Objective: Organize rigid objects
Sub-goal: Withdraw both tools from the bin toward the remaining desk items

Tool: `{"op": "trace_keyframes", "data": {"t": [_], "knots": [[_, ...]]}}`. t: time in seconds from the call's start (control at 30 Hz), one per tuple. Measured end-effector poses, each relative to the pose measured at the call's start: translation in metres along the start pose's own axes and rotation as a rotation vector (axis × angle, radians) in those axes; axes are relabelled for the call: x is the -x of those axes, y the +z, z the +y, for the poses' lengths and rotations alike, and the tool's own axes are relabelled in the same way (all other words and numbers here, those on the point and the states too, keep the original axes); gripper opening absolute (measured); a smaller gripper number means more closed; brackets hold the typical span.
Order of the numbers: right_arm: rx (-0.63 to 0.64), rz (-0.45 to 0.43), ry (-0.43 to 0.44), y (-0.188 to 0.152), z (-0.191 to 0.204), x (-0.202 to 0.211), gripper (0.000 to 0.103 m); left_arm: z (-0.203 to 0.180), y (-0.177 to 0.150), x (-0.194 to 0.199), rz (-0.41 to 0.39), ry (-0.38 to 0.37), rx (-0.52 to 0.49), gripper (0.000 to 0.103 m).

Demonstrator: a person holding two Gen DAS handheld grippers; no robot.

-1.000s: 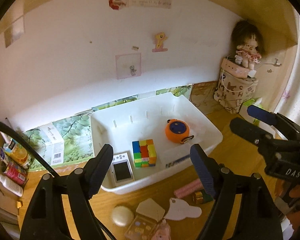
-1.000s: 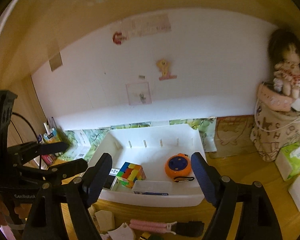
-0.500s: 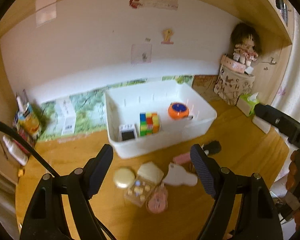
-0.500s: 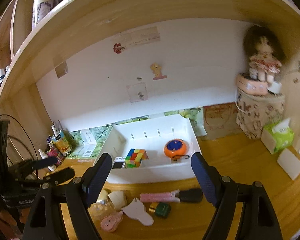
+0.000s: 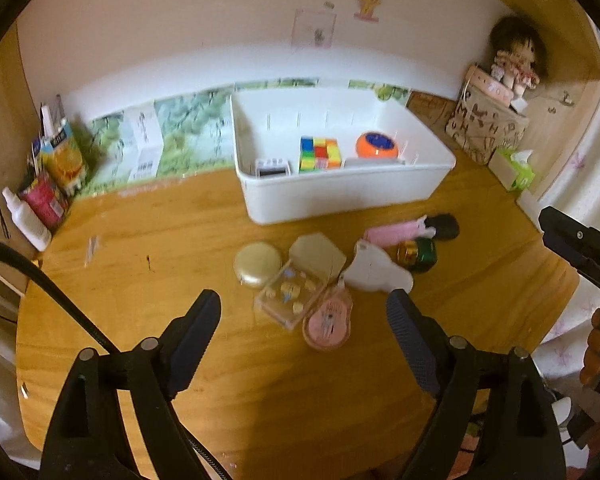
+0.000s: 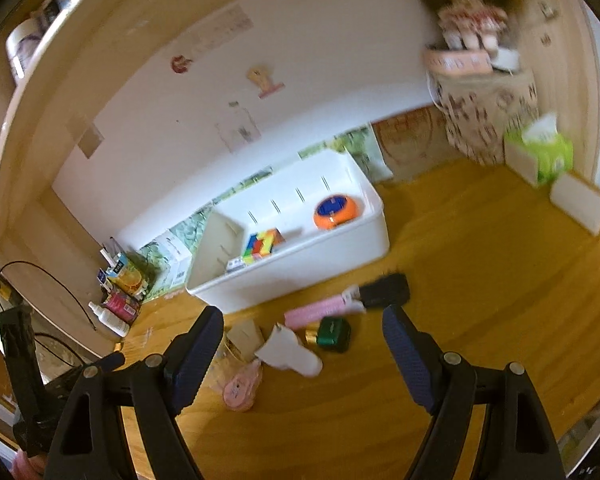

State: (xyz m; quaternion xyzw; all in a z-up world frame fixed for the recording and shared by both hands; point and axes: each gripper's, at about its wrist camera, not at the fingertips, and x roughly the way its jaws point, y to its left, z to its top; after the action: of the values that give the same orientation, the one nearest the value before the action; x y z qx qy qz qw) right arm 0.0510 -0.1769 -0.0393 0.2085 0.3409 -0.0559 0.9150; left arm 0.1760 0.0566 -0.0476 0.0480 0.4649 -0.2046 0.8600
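Observation:
A white bin (image 5: 340, 196) (image 6: 300, 268) on the wooden desk holds a colourful cube (image 5: 320, 153) (image 6: 262, 242), an orange round gadget (image 5: 376, 145) (image 6: 335, 211) and a small white device (image 5: 272, 168). In front of it lie a gold round compact (image 5: 257, 264), a beige hexagonal case (image 5: 317, 254), a clear box (image 5: 290, 294), a pink oval item (image 5: 328, 320) (image 6: 240, 388), a white cloud-shaped piece (image 5: 376, 272) (image 6: 290, 350), a pink-and-black brush (image 5: 412, 230) (image 6: 348, 304) and a green jar (image 5: 418, 252) (image 6: 332, 334). My left gripper (image 5: 304, 336) and right gripper (image 6: 302, 344) are open and empty, held back above the loose items.
Bottles and cartons (image 5: 48, 184) stand at the desk's left edge. A white carton (image 5: 146, 144) leans by the wall. A doll (image 5: 516, 56) sits on a patterned bag (image 5: 484, 128) at the right, beside a green tissue box (image 5: 514, 168) (image 6: 540, 156).
Both grippers have pulled back and up from the bin, so the loose items on the desk now show. The right view has tilted. Both stay open.

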Motion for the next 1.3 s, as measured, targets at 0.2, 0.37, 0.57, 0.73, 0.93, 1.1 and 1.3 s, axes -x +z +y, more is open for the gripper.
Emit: {"op": "trace_keyframes", "data": {"t": [0.2, 0.37, 0.57, 0.73, 0.93, 1.1, 1.3], "knots": [[-0.084, 0.109, 0.013, -0.011, -0.011, -0.02, 0.082, -0.004, -0.014, -0.014, 0.075, 0.006, -0.015, 0.088], [-0.161, 0.195, 0.026, -0.018, -0.021, -0.04, 0.082, -0.008, -0.022, -0.028, 0.142, -0.007, -0.009, 0.088], [-0.226, 0.285, 0.023, -0.023, -0.028, -0.065, 0.082, -0.015, -0.023, -0.049, 0.226, -0.022, -0.002, 0.088], [-0.251, 0.37, 0.004, -0.024, -0.031, -0.088, 0.082, -0.02, -0.019, -0.067, 0.29, -0.019, 0.004, 0.088], [-0.312, 0.5, 0.03, -0.024, -0.032, -0.117, 0.082, -0.029, -0.016, -0.091, 0.38, -0.029, 0.015, 0.088], [-0.355, 0.605, 0.03, -0.024, -0.033, -0.134, 0.082, -0.029, -0.018, -0.107, 0.442, -0.042, 0.057, 0.088], [-0.421, 0.688, 0.023, -0.021, -0.038, -0.148, 0.082, -0.019, -0.017, -0.125, 0.475, -0.055, 0.128, 0.087]]}}
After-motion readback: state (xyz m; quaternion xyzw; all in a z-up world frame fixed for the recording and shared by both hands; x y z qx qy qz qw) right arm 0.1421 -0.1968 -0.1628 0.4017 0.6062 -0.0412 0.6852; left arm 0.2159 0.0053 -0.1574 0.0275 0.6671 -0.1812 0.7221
